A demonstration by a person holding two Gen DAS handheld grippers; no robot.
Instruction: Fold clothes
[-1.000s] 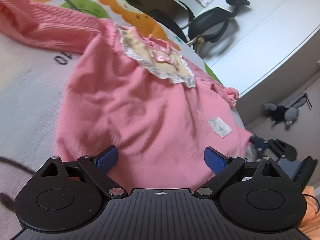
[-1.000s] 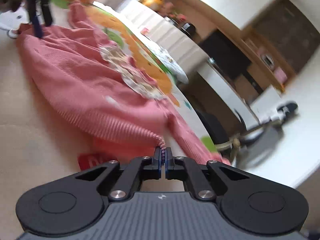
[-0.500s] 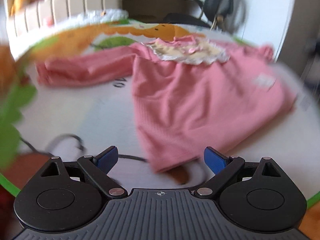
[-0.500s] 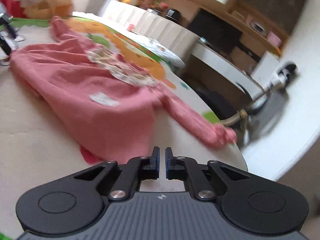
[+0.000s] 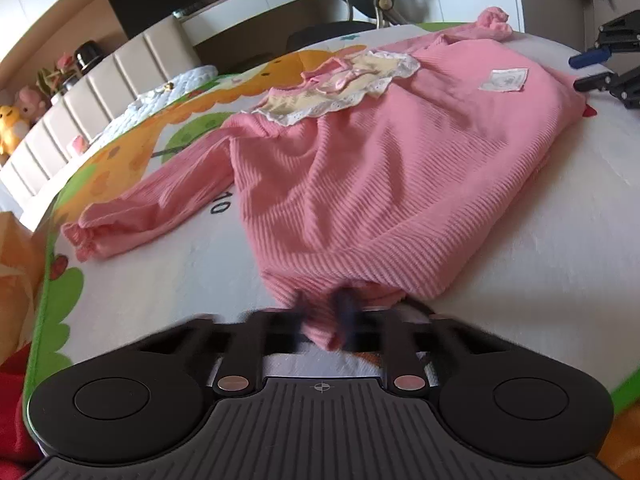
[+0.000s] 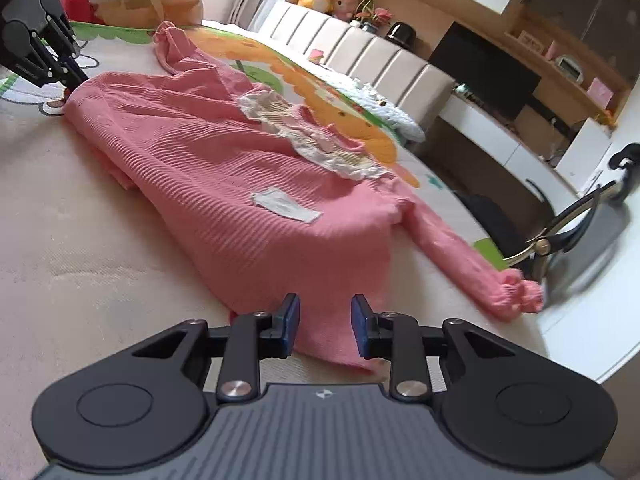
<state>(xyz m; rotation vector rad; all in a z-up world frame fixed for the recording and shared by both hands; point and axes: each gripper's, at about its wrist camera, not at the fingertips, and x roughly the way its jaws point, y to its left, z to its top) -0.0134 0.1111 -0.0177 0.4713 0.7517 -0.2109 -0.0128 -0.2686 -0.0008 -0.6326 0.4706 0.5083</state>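
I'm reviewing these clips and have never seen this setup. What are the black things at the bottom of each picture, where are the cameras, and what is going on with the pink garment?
There is no robot here: a person holds a two-finger claw in each hand, and a fisheye camera on each claw looks forward along its fingers. The black shape at the bottom of each picture is that claw's own body.

A pink ribbed sweater with a lace collar lies spread on a cartoon-print play mat, both sleeves out to the sides.

The left claw is motion-blurred, its fingers straddling a hem corner; whether it has closed is unclear. The right claw is open, its blue pads either side of the opposite hem corner, not yet gripping.
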